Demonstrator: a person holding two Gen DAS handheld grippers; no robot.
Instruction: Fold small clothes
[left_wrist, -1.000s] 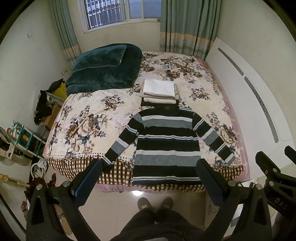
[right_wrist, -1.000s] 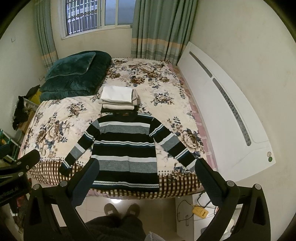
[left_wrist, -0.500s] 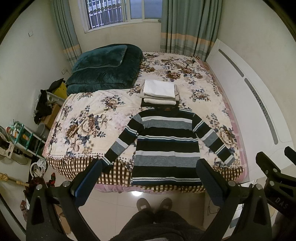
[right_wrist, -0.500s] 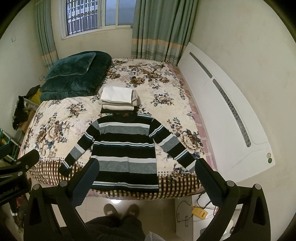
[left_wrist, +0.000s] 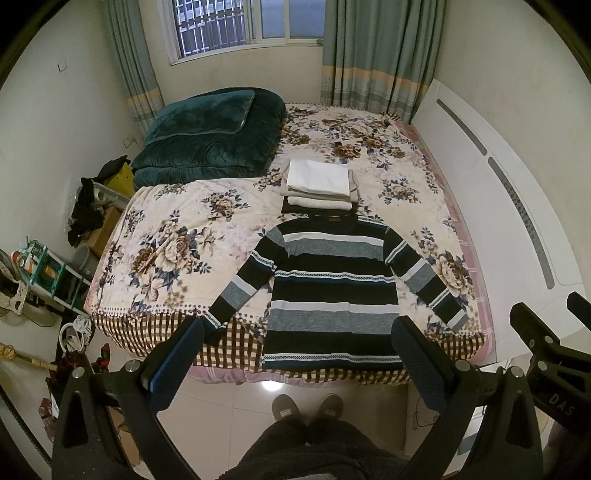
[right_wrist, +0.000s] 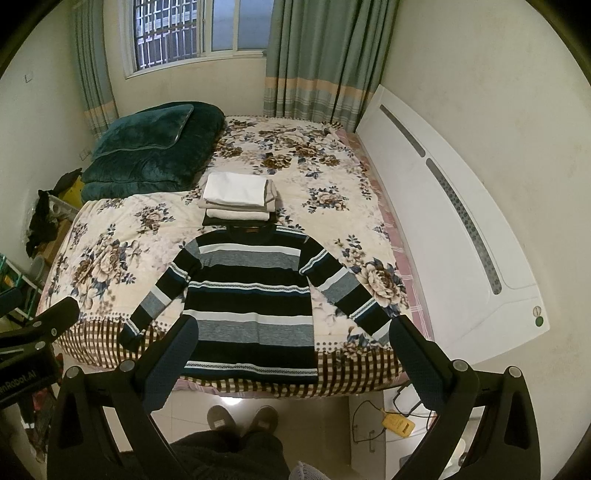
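A black, grey and white striped sweater lies flat on the floral bed, sleeves spread, hem at the near edge; it also shows in the right wrist view. Behind its collar sits a stack of folded white and beige clothes, also in the right wrist view. My left gripper is open and empty, held high in front of the bed's near edge. My right gripper is open and empty, beside it to the right.
A dark green folded quilt fills the bed's far left. A white headboard runs along the right side. Clutter and a shelf stand on the floor left. The person's feet stand on the tiles; a yellow charger lies right.
Both grippers have drifted very slightly; the view is almost the same. The sweater and the stack have not moved.
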